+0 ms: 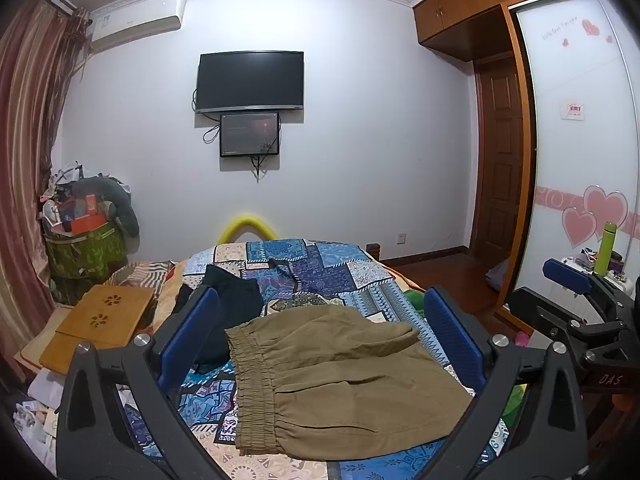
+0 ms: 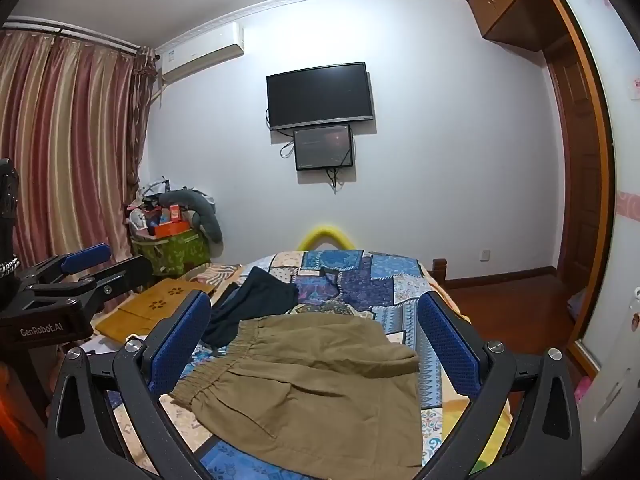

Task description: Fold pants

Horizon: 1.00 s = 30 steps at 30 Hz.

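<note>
Khaki pants [image 1: 340, 376], folded into a compact stack, lying flat on the patchwork bedspread [image 1: 332, 264] of the bed, elastic waistband [image 1: 252, 384] toward the left. In the right wrist view, same pants [image 2: 316, 392] spread across the near part of the bedspread [image 2: 360, 276], waistband [image 2: 212, 368] at the left edge.

Left hand-held gripper [image 1: 320, 344] held above the pants, blue pads wide apart, nothing between them; no contact with the cloth visible. Right hand-held gripper [image 2: 314, 344] likewise spread wide over the pants, gripping nothing. From the left wrist view, right hand-held gripper [image 1: 576, 304] seen off to the right, beside the bed edge; its state not readable from that angle. From the right wrist view, left hand-held gripper [image 2: 68, 280] seen at the far left.

Dark garment [image 1: 228, 312] lying just beyond the pants, touching or slightly under the waistband corner. Wooden lap tray [image 1: 100, 324] at the left side of the bed. Black television [image 1: 250, 80] on the far wall, with a smaller screen [image 1: 249, 135] just beneath. Green bottle [image 1: 606, 248] on a stand at the right, near the wardrobe door [image 1: 580, 128].
</note>
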Each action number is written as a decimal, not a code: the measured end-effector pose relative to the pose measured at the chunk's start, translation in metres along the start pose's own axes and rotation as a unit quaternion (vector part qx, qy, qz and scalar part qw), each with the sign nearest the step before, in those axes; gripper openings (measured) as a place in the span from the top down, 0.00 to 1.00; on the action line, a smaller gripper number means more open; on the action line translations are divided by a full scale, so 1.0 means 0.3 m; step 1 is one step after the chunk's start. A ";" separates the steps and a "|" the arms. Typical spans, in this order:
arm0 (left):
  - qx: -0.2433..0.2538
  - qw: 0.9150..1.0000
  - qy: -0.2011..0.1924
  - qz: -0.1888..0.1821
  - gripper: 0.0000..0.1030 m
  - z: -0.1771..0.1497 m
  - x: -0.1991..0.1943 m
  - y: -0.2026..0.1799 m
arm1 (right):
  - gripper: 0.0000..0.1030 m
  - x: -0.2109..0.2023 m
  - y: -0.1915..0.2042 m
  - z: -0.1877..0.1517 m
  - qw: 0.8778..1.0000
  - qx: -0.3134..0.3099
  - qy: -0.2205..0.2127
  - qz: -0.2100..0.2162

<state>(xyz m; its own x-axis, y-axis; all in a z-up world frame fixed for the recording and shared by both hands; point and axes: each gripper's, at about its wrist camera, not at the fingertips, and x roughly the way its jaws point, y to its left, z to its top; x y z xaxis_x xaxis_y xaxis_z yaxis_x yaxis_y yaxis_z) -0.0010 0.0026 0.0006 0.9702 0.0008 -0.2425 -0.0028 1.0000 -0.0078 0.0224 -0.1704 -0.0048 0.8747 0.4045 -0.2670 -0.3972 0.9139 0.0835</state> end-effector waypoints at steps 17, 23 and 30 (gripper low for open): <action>0.006 1.000 0.000 0.004 0.00 -0.014 0.010 -0.007 | 0.00 -0.002 -0.003 0.002 1.000 0.002 0.003 0.002; 0.006 1.000 0.001 0.004 0.00 -0.015 0.012 -0.007 | 0.00 -0.003 -0.002 0.004 1.000 0.003 0.003 0.002; 0.003 1.000 0.001 0.006 0.00 -0.023 0.018 -0.009 | 0.00 -0.010 0.006 0.005 1.000 0.001 0.004 0.000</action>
<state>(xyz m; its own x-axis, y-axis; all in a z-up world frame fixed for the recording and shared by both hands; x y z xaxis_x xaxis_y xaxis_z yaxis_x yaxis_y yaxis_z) 0.0024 -0.0003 -0.0072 0.9696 0.0133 -0.2442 -0.0133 0.9999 0.0015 0.0195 -0.1700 -0.0025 0.8722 0.4049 -0.2744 -0.3973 0.9137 0.0854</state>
